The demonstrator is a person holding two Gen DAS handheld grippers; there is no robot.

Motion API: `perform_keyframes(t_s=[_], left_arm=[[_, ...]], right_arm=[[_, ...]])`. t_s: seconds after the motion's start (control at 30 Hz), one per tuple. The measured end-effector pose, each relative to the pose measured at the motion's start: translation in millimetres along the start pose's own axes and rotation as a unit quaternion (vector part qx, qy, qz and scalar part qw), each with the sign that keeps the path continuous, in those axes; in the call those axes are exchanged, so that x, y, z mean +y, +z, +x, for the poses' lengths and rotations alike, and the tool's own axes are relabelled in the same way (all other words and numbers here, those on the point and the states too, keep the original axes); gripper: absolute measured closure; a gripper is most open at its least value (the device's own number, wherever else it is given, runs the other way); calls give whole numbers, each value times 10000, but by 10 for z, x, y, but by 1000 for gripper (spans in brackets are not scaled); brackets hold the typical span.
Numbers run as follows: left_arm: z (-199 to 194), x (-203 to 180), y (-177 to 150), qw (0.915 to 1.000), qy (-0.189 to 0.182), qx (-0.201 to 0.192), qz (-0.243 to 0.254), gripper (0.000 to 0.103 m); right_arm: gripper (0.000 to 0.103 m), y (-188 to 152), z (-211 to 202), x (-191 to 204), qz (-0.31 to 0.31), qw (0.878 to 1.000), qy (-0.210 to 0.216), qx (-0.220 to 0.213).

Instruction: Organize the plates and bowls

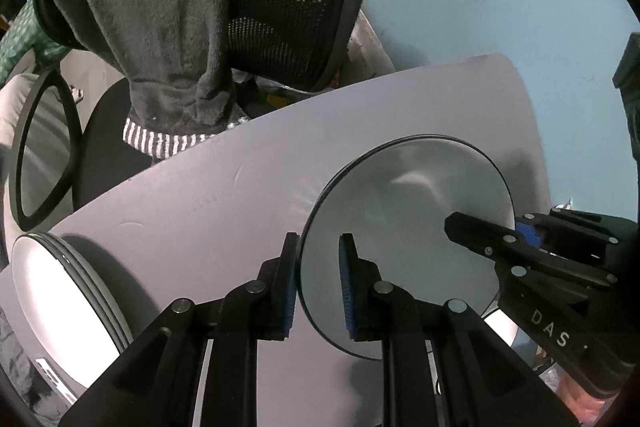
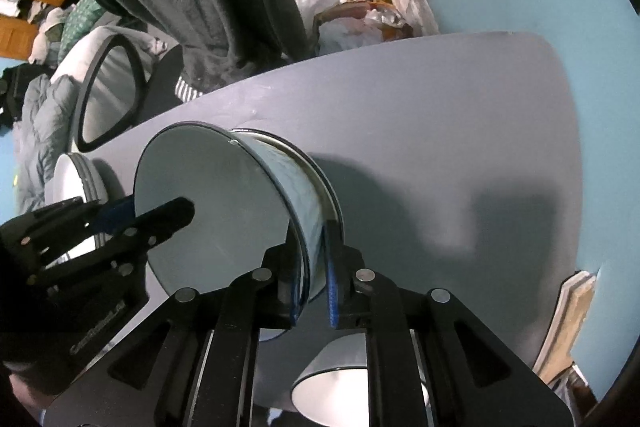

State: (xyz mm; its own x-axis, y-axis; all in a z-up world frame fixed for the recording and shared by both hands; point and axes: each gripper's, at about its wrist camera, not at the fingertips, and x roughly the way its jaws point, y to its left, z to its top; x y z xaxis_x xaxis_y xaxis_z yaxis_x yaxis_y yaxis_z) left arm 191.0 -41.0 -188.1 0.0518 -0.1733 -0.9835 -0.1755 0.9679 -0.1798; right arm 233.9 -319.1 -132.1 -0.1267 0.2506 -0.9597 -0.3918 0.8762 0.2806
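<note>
We're working both grippers on one piece: a white bowl point(image 2: 240, 211) with a dark rim, held on edge over the grey table point(image 2: 440, 147), its open face turned toward the left side.

Right gripper point(image 2: 312, 287): jaws are nearly closed, pinching the bowl's wall at the rim, one blue pad inside, one outside. We're gripping the rim because the wall is the only part thin enough to fit between the pads.

Left gripper point(image 1: 318, 287): jaws are part open and straddling the opposite rim edge. In the left wrist view there's a visible gap between the right pad and the bowl's inner face, and we can't tell whether the left pad is touching. So we're judging it as not clamped, either coming in for a second hold or letting go. A two-point hold makes sense here: a single rim pinch lets a bowl swing.

Other task pieces: a stack of white plates point(image 1: 68, 307) with dark rims is sitting at the table's left edge, and another white bowl point(image 2: 332, 383) is sitting close under the right gripper.

Our guess is the held bowl is heading for nesting with the other bowl. Main risk is rim slip on glazed surface if one gripper is carrying alone.

A chair point(image 1: 296, 7) draped with a dark towel point(image 1: 160, 27) is standing behind the table, out of the way.
</note>
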Motion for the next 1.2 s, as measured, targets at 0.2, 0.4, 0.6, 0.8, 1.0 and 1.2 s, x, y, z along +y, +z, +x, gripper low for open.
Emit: perform_keyframes(t_s=[0.2,0.4,0.6,0.8,1.0,1.2], left_arm=[[10,-38,-31,9999,137,21,98,84],[-58,-14,-70,9998,140,-118,78,77],[-260,23,-144,9993,159,-341,50,60],[-668,74,-307,9966,112,-820,54,40],[-1041,94,-495,9932,4,-1143,207,31],[-1365,96,-721,9912,-200,-1285,265,29]], right_arm=[[89,-14,-36,37,-6,9999,-137,-31],[72,-53,-204,106,4,9989,-355,-321],[72,-76,-335,190,-134,9978,-480,-447],[62,-154,-617,294,-240,9929,-775,-870],[55,-318,-951,395,-408,9839,-1114,-1336],[52,-519,-1185,431,-428,9766,-1367,-1603]])
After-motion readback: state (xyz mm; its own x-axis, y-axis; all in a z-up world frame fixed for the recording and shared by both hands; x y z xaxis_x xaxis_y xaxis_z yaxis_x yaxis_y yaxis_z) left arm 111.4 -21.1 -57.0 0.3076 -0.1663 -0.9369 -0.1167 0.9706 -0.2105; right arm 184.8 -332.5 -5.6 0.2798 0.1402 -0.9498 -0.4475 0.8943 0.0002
